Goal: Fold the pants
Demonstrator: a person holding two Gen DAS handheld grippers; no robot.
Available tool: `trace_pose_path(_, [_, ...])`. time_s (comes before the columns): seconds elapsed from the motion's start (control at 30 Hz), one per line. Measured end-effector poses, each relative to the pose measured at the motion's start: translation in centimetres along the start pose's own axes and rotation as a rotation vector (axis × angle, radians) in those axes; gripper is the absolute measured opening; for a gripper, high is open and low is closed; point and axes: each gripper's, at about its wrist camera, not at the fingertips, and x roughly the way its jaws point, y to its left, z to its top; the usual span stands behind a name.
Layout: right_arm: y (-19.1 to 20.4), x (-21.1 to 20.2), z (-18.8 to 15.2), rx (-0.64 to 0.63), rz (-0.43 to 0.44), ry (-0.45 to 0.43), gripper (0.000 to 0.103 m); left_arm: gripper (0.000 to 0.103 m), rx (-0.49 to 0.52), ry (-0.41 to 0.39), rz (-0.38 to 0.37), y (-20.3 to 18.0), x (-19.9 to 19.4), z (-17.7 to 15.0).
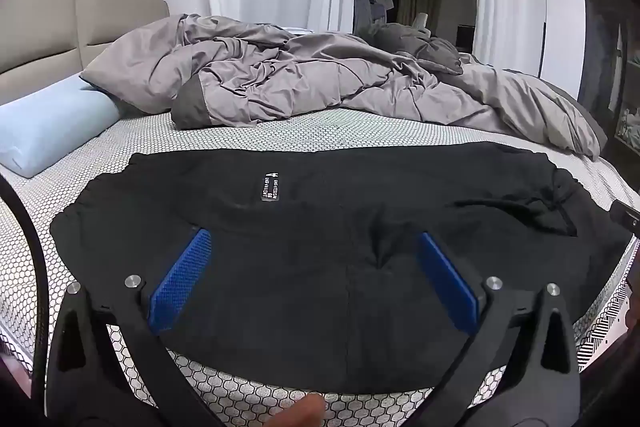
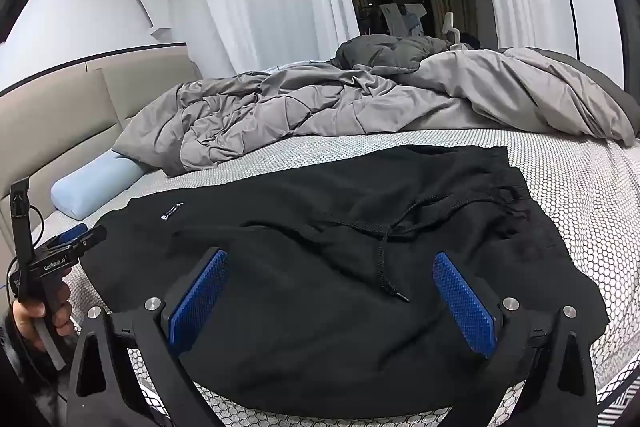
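Left wrist view: the left tongs [image 1: 314, 267] stand spread wide, gripping nothing, over black pants [image 1: 304, 227] lying across the lower middle of the frame on the bed [image 1: 320, 131].

Right wrist view: the right tongs [image 2: 330, 291] are likewise spread and empty above the pants [image 2: 320, 227]; their drawstring [image 2: 384, 267] lies at centre.

One pair of black pants [image 1: 320, 247] between the fingers, one blue pillow [image 1: 52, 131] and one grey duvet [image 1: 320, 83] beyond them.
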Motion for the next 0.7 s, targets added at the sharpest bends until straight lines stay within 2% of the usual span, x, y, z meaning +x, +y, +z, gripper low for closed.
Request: trace_pose_path(0.7, [0.32,0.10,0.12,-0.002,-0.008,-0.001,0.103,0.102,0.006,-0.007,0.000,0.07,-0.58,0.06])
